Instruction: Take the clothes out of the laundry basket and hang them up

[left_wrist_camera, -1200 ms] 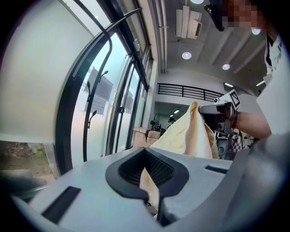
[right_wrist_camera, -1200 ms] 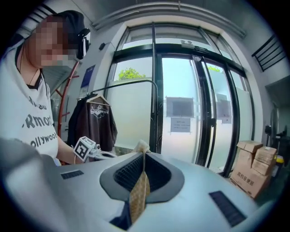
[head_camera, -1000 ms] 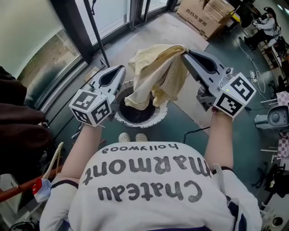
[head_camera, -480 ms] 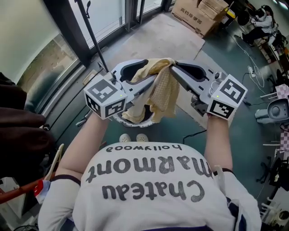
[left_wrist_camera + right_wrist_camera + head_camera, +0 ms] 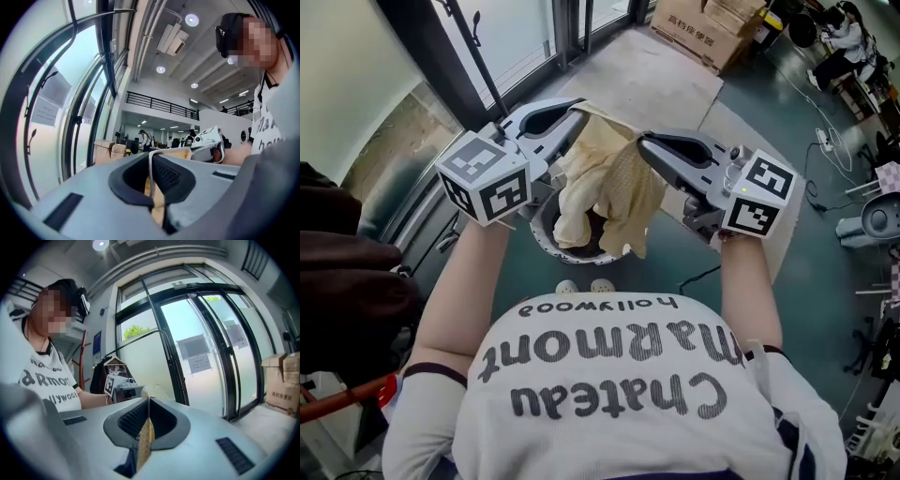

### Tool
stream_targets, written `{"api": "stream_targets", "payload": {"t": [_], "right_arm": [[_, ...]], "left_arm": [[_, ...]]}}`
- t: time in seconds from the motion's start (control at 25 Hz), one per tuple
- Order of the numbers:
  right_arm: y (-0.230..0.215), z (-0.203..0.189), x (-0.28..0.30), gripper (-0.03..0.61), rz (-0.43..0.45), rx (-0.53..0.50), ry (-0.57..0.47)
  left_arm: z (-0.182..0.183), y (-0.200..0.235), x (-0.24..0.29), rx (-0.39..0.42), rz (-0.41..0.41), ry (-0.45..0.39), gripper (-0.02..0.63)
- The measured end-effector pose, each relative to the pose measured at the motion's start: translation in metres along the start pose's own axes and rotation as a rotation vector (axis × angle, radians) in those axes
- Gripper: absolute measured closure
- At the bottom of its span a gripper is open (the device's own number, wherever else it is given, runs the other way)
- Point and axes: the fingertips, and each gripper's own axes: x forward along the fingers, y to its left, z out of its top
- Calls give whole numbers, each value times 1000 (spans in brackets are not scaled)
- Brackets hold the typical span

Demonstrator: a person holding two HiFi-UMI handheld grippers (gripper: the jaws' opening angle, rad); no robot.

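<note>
Head view: yellow garment (image 5: 609,183) is up out of the laundry basket (image 5: 544,234), spread between my grippers. Left gripper (image 5: 579,111) jaws just closed on one edge, right gripper (image 5: 645,142) jaws pinch another. Hanging not done; basket looks not empty.

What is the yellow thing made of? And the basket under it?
The cloth is soft, matte, pale yellow fabric: it folds and droops, and one part looks waffle-knit. The basket is probably hard white plastic, judging by its smooth round rim; the cloth hides most of it.
</note>
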Motion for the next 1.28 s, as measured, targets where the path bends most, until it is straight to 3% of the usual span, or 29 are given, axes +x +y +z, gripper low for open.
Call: {"api": "stream_targets", "payload": {"t": [0.16, 0.36, 0.56, 0.76, 0.8, 0.84, 0.92, 1.04, 1.28], "right_arm": [[5, -23, 7, 545, -1, 10, 28], [-1, -17, 19, 545, -28, -31, 57], [3, 4, 26, 545, 5, -5, -21], [0, 32, 40, 545, -62, -97, 3], [-3, 36, 43, 545, -80, -104, 13], [-8, 39, 46, 545, -101, -110, 25], [-22, 44, 50, 545, -149, -120, 51], [-42, 47, 57, 545, -222, -132, 91], [-76, 38, 61, 545, -346, -88, 128]], "left_arm": [[11, -13, -5, 49, -1, -4, 603], [18, -5, -13, 145, 36, 48, 603], [25, 11, -24, 35, 62, -46, 603], [35, 30, -35, 102, 133, -83, 600], [29, 35, -37, 96, 145, -83, 600], [20, 41, -38, 75, 153, -78, 549], [-3, 51, -40, 23, 149, -48, 380], [-43, 55, -43, 15, 116, -1, 330], [-129, 54, -63, -21, 118, 122, 328]]}}
